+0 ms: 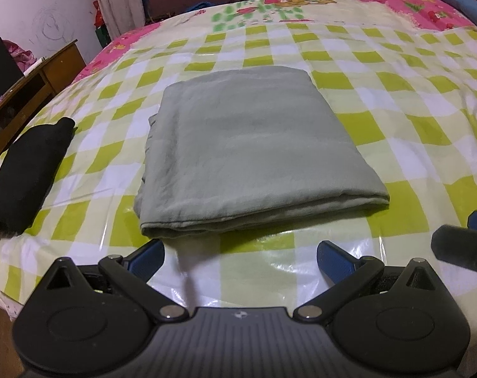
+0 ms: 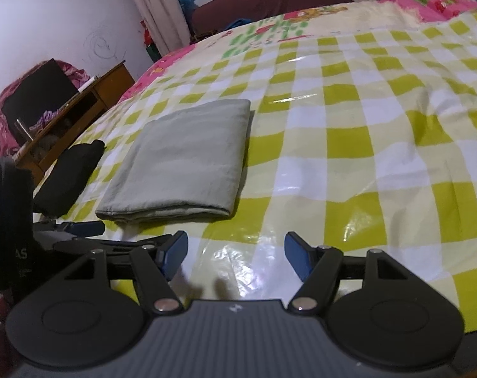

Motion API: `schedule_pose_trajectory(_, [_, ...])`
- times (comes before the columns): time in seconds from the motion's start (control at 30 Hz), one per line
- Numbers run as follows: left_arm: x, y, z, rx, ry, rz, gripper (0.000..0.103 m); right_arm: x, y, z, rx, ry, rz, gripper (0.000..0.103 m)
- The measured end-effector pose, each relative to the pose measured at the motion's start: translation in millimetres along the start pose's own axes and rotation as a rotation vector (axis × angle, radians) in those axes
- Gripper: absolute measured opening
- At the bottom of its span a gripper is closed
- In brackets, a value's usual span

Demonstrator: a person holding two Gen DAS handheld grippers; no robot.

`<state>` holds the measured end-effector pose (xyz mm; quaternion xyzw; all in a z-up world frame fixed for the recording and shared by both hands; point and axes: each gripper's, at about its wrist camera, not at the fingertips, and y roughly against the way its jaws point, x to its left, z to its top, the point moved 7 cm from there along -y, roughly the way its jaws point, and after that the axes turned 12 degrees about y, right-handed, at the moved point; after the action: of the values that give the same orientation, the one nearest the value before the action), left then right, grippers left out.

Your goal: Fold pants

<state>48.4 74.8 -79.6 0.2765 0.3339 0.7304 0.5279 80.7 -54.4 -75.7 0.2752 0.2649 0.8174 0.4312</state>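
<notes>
Pants, grey-green, folded into a flat stack just ahead of the left gripper, whose jaws stand wide and empty. Cloth looks soft, light and limp; best taken at the thick near edge.

Right gripper also spread and empty; pants ahead, off to its left, on the checked cover.

Folded pants lie beyond gaping, empty right tongs.
</notes>
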Motion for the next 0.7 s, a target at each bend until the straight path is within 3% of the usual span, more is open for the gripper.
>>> schedule_pose_trajectory(0.7, [0.3,7.7,-9.3,0.013,0.014,-0.019,0.103,9.7,-7.5,-7.2,0.018,0.028,0.013,0.069])
